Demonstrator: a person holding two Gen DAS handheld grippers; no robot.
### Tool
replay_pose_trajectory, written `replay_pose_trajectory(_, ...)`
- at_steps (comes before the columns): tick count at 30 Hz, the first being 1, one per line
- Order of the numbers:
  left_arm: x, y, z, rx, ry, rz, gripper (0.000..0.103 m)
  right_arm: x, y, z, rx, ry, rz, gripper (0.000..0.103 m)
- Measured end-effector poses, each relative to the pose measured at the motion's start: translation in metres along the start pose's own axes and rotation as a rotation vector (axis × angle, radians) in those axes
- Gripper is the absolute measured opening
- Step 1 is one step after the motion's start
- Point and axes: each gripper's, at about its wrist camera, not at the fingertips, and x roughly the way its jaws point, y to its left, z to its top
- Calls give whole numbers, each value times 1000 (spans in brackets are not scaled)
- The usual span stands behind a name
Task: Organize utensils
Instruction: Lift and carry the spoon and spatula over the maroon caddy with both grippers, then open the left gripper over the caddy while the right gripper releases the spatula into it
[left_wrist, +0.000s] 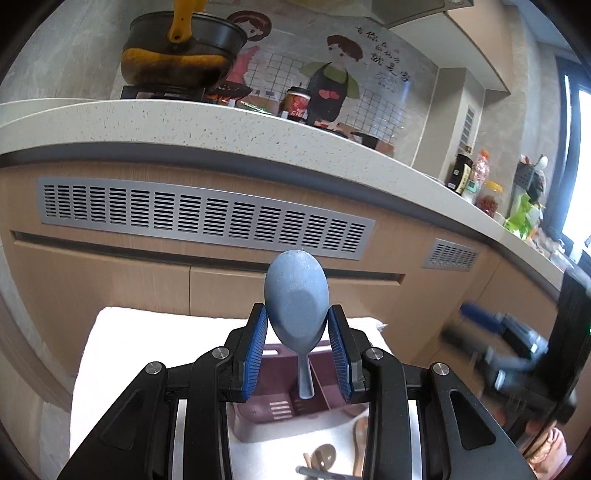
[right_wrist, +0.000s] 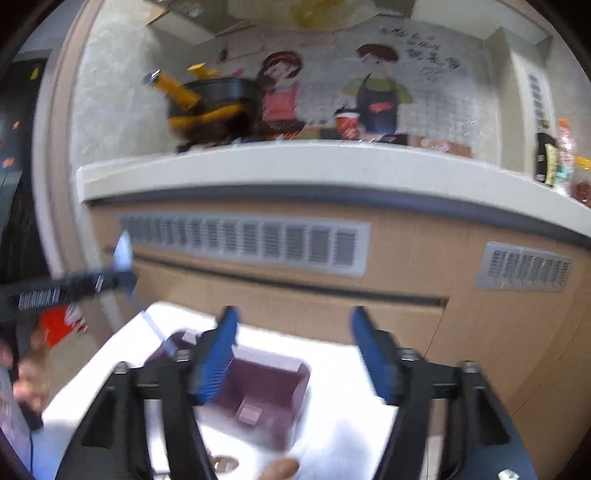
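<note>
Two grippers at work: your left gripper (left_wrist: 297, 328) clamps a blue-grey rice spoon (left_wrist: 296, 295) bowl-up above the maroon utensil caddy (right_wrist: 266, 391); your right gripper (right_wrist: 295, 354) hangs wide, empty.

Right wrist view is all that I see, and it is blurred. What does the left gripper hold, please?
Observer: The left gripper is shut on a blue-grey plastic spoon, with its pads on the bowl and the bowl upward.
Operator: Where does its handle go?
Observer: It hangs down into the purple plastic utensil holder, above a slotted floor. I cannot tell if it touches.
Operator: Are utensils still outside?
Observer: Yes. Brown wooden spoons lie on the white table, nearer the camera than the holder.
</note>
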Motion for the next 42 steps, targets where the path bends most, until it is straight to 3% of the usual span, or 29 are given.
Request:
replay_pose_trajectory(4,-19,-4,-9,12,3,-10,35,11,40,-44,-155,159,139,67)
replay_pose_trajectory(6,-30,-4,-17,19,11,-9,35,24,58,-70,-212,254,191,58)
replay_pose_trajectory(8,-41,-2,-26,18,22,-3,35,41,71,-92,-247,347,238,41)
replay_pose_trajectory(9,-45,-1,-31,15,28,-1,35,49,75,-99,-255,381,250,39)
replay_pose_trajectory(16,-71,9,-63,-17,72,24,35,91,71,-126,-215,550,288,38)
replay_pose_trajectory(18,-75,11,-69,-32,82,26,35,97,65,-133,-170,602,312,31)
replay_pose_trajectory(20,-77,13,-75,-42,90,30,35,94,59,-135,-131,611,328,14)
replay_pose_trajectory(24,-80,15,-84,-65,105,36,35,63,53,-127,-128,533,272,10)
replay_pose_trajectory(35,-79,3,-92,-75,128,10,35,-44,13,-81,90,246,250,10)
replay_pose_trajectory(38,-82,-6,-75,-59,102,-20,35,-66,8,-58,109,133,206,10)
replay_pose_trajectory(42,-92,-25,-29,7,2,-37,35,-87,0,-2,104,-91,105,10)
